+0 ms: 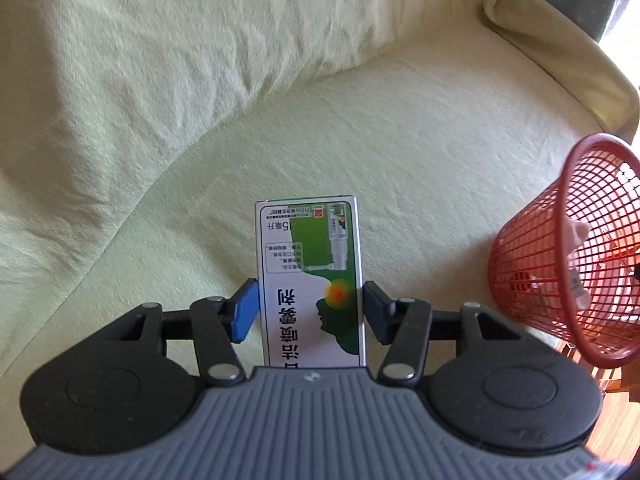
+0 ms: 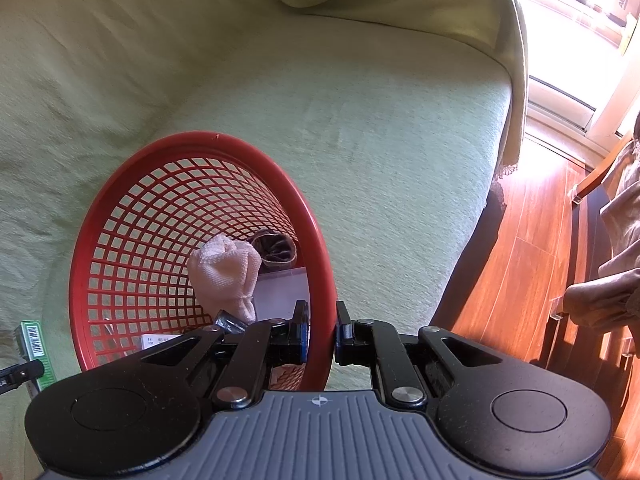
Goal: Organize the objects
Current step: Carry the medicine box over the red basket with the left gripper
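Note:
My left gripper (image 1: 311,312) is shut on a white and green medicine box (image 1: 310,268), its blue pads pressed to the box's two long sides, held above the sofa seat. A red mesh basket (image 1: 568,256) stands to its right. In the right wrist view my right gripper (image 2: 322,332) is shut on the rim of the red mesh basket (image 2: 132,248), one finger inside the wall and one outside. Inside the basket lie a white rolled cloth (image 2: 224,276), a dark brown item (image 2: 276,248) and some small packets. The same box (image 2: 34,344) shows at the far left edge.
A pale green cover drapes the sofa seat (image 1: 400,152), backrest (image 1: 160,40) and armrest (image 2: 440,0). To the right the seat ends at a wooden floor (image 2: 532,240) with a chair and draped fabric (image 2: 616,240) by a bright window.

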`<state>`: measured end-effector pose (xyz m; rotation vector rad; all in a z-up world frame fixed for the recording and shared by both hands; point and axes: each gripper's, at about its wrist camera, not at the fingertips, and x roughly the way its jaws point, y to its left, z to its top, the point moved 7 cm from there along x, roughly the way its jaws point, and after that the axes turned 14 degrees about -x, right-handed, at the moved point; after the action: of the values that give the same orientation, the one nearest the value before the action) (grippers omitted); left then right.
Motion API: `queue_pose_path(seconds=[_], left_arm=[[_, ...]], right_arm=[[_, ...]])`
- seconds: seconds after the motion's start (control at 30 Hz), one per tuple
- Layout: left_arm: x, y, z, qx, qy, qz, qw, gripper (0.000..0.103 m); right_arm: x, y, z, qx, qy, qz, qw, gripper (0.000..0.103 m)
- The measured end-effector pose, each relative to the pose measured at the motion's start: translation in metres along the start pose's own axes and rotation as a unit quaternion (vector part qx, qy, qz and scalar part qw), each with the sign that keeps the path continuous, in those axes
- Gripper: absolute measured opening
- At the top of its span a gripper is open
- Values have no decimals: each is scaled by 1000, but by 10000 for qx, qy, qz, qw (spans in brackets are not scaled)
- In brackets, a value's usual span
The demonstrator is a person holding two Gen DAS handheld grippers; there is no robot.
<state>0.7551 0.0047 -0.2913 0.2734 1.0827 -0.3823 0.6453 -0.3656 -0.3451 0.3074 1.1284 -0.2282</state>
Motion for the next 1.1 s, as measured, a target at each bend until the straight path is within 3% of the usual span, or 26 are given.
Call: queue_pose_path(seconds=[0.23,0.63,1.1], left_arm=[[-38,-73,3,383,-22,-604,9974,51],[-43,-172,-10,952,-34,-1173,9885,51],[-24,-233,-23,1341,119,-1353,9816,51]], right_arm=[[0,1,0,-22,-43,20,10000,8],[0,3,2,-51,-130,54,9999,8],[0,1,-1,-85,-140,149,9998,8]])
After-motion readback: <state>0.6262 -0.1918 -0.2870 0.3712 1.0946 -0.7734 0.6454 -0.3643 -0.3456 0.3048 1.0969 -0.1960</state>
